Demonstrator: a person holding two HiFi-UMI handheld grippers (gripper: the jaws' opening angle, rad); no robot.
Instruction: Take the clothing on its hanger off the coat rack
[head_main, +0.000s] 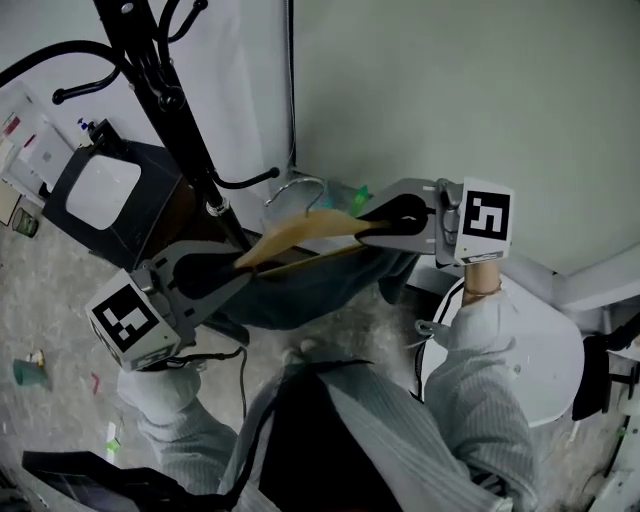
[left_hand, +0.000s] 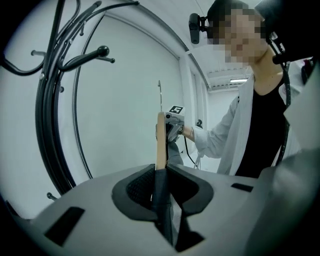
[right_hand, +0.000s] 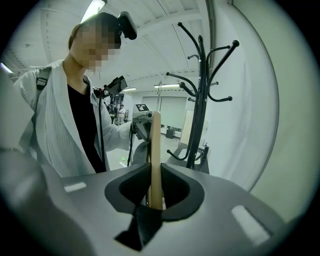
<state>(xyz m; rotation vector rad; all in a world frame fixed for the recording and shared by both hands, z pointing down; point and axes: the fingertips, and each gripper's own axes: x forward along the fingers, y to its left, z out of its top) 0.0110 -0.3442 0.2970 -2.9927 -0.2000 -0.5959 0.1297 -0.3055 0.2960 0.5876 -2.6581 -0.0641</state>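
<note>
A wooden hanger (head_main: 300, 232) with a metal hook (head_main: 300, 190) is held level between my two grippers, and dark blue-grey clothing (head_main: 310, 290) droops from it. My left gripper (head_main: 240, 262) is shut on the hanger's left end, my right gripper (head_main: 365, 228) on its right end. The black coat rack (head_main: 175, 110) stands just behind and to the left; the hook hangs on none of its arms. The left gripper view shows the hanger (left_hand: 160, 140) edge-on between the jaws (left_hand: 161, 185), with the rack (left_hand: 47, 125) at left. In the right gripper view the hanger (right_hand: 155, 150) runs between the jaws (right_hand: 155, 197).
A dark box with a white panel (head_main: 110, 195) sits on the floor left of the rack. A white round base (head_main: 530, 360) lies at the right by the wall. Small scraps (head_main: 30, 372) dot the floor. A low rack arm (head_main: 250, 180) points toward the hanger.
</note>
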